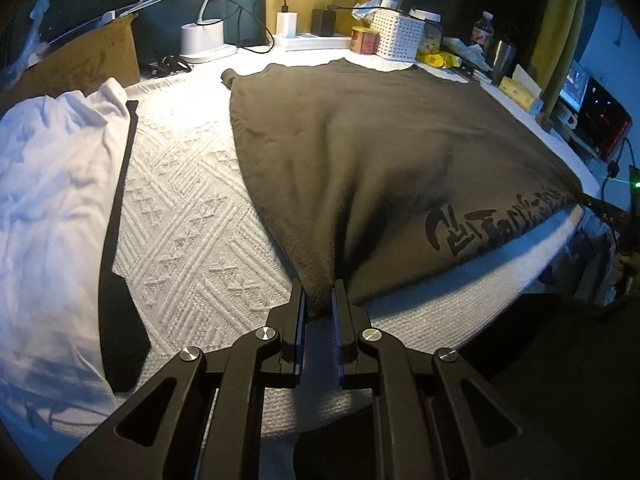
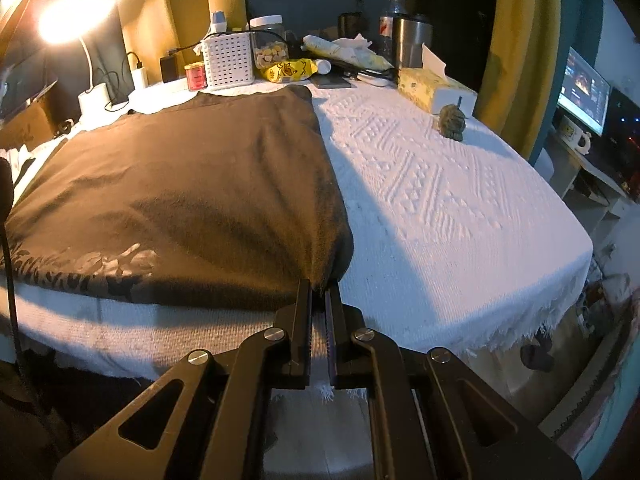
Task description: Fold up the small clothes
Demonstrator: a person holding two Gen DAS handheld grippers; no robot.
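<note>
Left wrist: both grippers (image 1: 319, 294) (image 2: 320, 286) pinching dark shirt (image 1: 380, 140) corners.

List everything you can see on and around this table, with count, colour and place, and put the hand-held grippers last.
dark shirt: one, brown-black with print, spread on the table
tablecloth: one, white, textured, covering the table
white garment: one, white with black strip, left side
desk lamp: one, white, lit, back left
slotted basket: one, white, back centre
tissue box: one, yellow, back right
steel tumbler: one, silver, back right
small figurine: one, dark green, right of the shirt
monitor: one, lit, far right
left hand-held gripper: black, shut on the shirt's near-left corner
right hand-held gripper: black, shut on its near-right corner
</note>
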